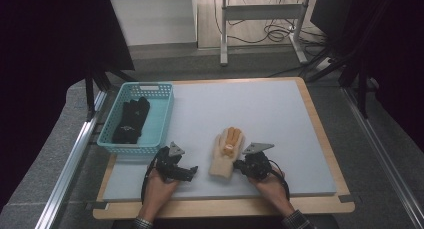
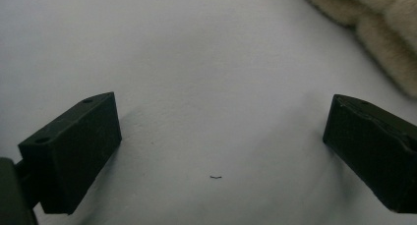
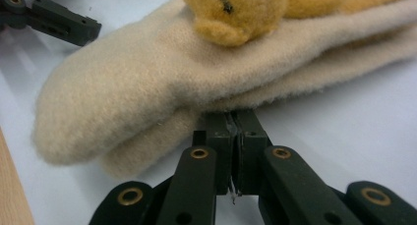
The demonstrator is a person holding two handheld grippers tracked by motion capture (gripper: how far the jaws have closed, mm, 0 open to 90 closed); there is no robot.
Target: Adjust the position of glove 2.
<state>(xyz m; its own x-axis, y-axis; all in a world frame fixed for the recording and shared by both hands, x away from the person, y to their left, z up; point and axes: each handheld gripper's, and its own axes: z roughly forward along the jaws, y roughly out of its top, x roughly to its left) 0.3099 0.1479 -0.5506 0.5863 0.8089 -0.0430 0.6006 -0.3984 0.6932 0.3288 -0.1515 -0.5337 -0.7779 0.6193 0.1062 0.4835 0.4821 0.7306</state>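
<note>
My right tool (image 3: 235, 136) sits closed at the near right edge of the cream mittens (image 1: 226, 154); whether it pinches any fabric I cannot tell. The pair lies mid-table (image 1: 280, 119), long axis running near to far, just left of that tool. My left tool (image 2: 221, 136) rests open on bare table, mittens to its right.

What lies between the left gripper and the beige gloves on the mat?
Nothing: in the high view the stretch of grey mat between the left gripper and the beige gloves is bare. The left gripper view shows the same, with plain mat between its open jaws.
</note>
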